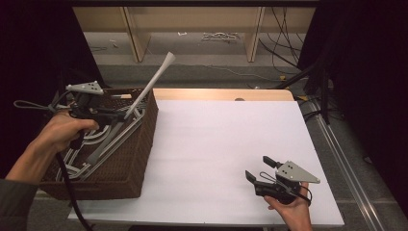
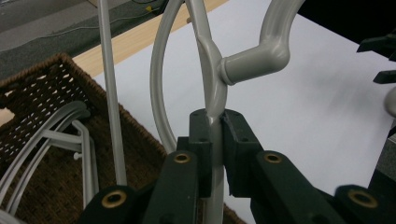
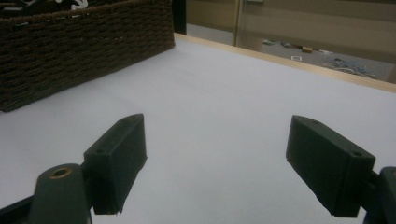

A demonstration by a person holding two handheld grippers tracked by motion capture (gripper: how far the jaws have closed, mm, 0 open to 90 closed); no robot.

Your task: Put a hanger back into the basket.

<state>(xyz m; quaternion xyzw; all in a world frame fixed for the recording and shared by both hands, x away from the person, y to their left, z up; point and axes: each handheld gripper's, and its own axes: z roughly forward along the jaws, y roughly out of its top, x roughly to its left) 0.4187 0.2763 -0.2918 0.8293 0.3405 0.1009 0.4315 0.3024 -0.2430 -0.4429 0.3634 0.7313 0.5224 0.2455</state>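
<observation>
L gripper [image 2: 212, 140] is clamped on a grey plastic hanger [image 2: 210, 88], jaws pinched tight on its thin bar just below where the hook neck branches off; in the high view the same gripper [image 1: 113, 115] sits over the wicker basket [image 1: 139, 159] w/ the hanger's long end [image 1: 156, 77] angled up and away past the basket's far rim. More hangers [image 1: 91, 149] lie stacked in the basket under and behind the jaws. R gripper [image 3: 219, 163] rests low over the white table [image 1: 216, 144], jaws wide apart w/ nothing between them, basket wall well ahead and off to its left; in the high view it [image 1: 262, 168] sits near the table's front edge, well apart from the basket. Step in hand, as I read it: pulling one hanger out of the basket, prob. to lay it on the table. Lift looks partway, since the lower end seems still down among the others. Next move calls for raising it clear w/o snagging the stack, then swinging it toward the open table; R gripper could take the free end to steady it. Grip is narrow, so the hanger may pivot in the jaws.
</observation>
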